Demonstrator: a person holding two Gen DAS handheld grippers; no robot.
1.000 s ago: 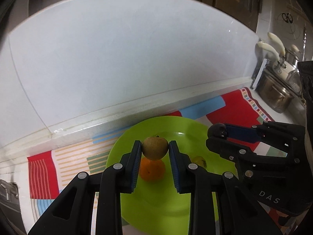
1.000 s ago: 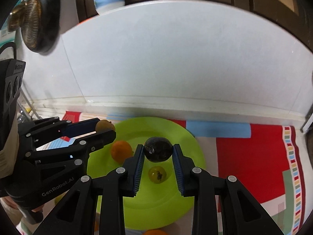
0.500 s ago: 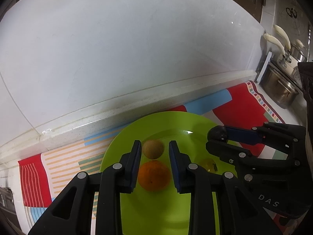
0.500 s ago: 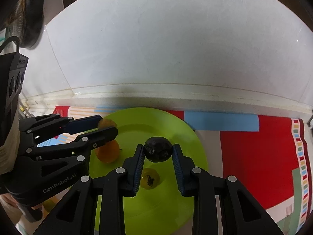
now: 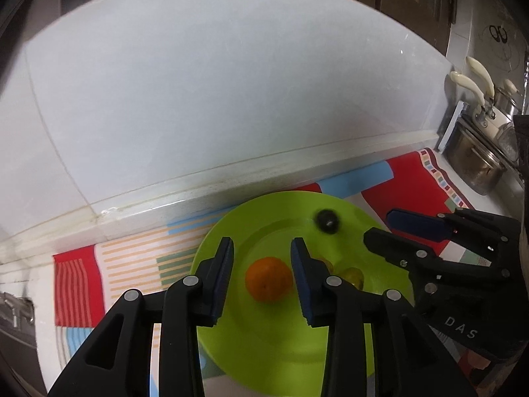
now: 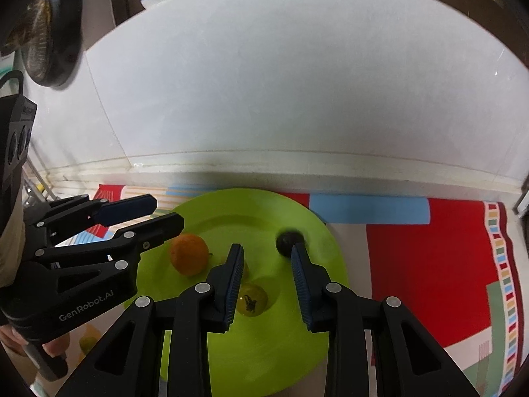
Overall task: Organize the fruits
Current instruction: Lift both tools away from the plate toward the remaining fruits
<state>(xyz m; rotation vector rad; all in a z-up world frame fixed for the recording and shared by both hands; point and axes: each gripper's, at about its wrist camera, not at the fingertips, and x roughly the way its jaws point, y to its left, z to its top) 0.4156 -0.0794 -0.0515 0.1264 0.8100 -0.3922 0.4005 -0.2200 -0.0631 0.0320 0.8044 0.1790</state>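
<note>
Right now your left gripper (image 5: 261, 261) hangs over the left half of the green plate (image 5: 264, 337), jaws opening with a gap and nothing pinched between the pads. Seen through that gap, the orange (image 5: 268, 279) sits on the plate below them, not touched by either pad. Just right of the orange, partly hidden behind your left gripper's right finger, a small yellowish fruit (image 5: 353, 276) lies on the plate; a second brownish one beside it is too hidden to call. Farther back and to the right, the dark round fruit (image 5: 326, 220) rests loose on the plate near its far rim, blurred. Your right gripper (image 6: 266, 269) hovers over the plate's right half, jaws spread apart and empty; the dark fruit shows just off its right fingertip, lying on the plate, not gripped. The plate sits on a red, blue and striped mat (image 6: 429, 258) on the bench, against the white wall. At far right stands a steel pot (image 5: 476, 168).
</note>
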